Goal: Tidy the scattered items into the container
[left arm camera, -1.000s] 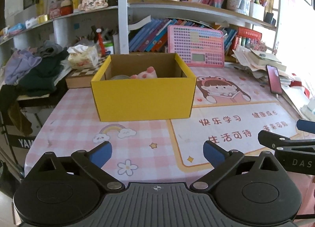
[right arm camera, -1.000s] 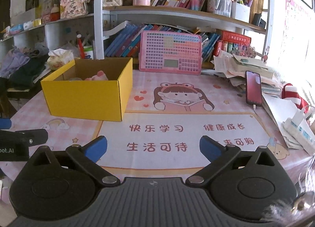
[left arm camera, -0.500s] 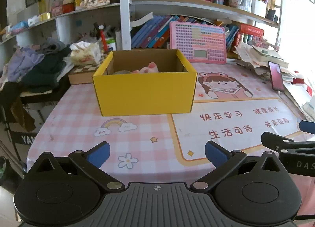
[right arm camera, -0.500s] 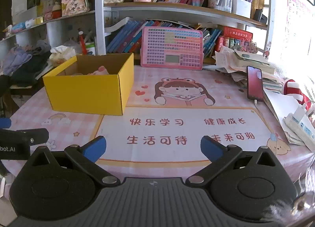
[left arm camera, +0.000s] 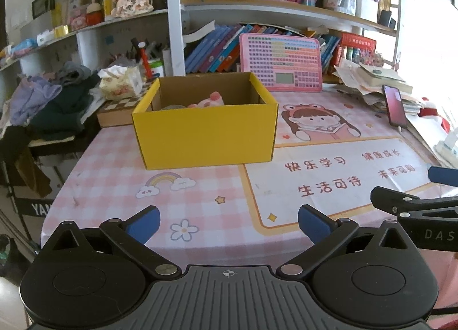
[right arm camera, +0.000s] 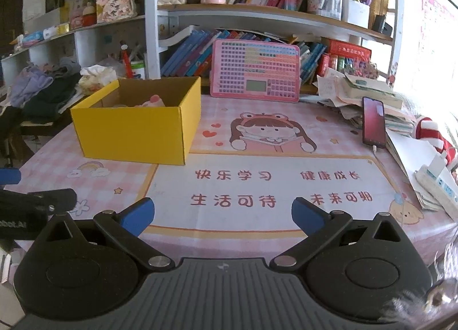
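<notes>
Right now the biggest thing before me is the table (left arm camera: 114, 163), covered by a pink checked mat (right arm camera: 257, 186) with a cartoon girl and red characters printed on it. Behind it stands a shelf (right arm camera: 257, 15) crowded with books, and a pile of clothes (left arm camera: 48, 100) lies off the table's left end. On the left half of the mat sits the yellow box (left arm camera: 204, 132), open at the top, standing square and well ahead of both my tools. Leaning upright against the books behind it is a pink keyboard board (right arm camera: 254, 70). Further right a phone (right arm camera: 373, 122) is propped against a heap of papers. Inside the box, near its back, a pink plush toy (left arm camera: 210, 100) pokes above the front wall; something grey lies beside it, which I cannot make out. My left gripper (left arm camera: 227, 222) hovers low over the mat's near edge, fingers spread wide, holding nothing. My right gripper (right arm camera: 221, 214) hangs just beside it, likewise spread and empty.
</notes>
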Available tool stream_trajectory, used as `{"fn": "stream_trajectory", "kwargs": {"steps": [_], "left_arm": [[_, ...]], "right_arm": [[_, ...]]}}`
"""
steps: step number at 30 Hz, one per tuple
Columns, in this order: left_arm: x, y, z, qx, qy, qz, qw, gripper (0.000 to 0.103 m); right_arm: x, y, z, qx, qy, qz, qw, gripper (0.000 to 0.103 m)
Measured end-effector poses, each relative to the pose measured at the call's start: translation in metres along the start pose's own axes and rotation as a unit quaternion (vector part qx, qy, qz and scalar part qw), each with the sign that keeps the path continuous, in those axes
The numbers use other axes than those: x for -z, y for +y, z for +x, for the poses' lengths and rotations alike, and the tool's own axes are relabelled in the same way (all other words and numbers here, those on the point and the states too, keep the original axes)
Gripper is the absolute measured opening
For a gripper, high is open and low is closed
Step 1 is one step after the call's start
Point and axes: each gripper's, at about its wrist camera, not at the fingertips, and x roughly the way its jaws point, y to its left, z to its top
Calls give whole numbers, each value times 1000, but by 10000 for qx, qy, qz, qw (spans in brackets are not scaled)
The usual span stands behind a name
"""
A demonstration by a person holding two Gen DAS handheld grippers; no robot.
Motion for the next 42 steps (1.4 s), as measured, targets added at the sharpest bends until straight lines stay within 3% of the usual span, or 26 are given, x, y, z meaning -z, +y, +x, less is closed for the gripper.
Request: {"fn": "stream_trajectory", "kwargs": {"steps": [16,32,42], "left_arm": [[0,0,-3,-10,-14,43,10000,103],[-3,-3,2,-87,210,197,9995,103],[-1,-7,4,49,261,179,9995,103]], "right_arm": [[1,-2,1,-15,61,58,10000,103],[0,0,3,86,183,89,9998,103],[5,-8,5,162,330,211,9991,103]]}}
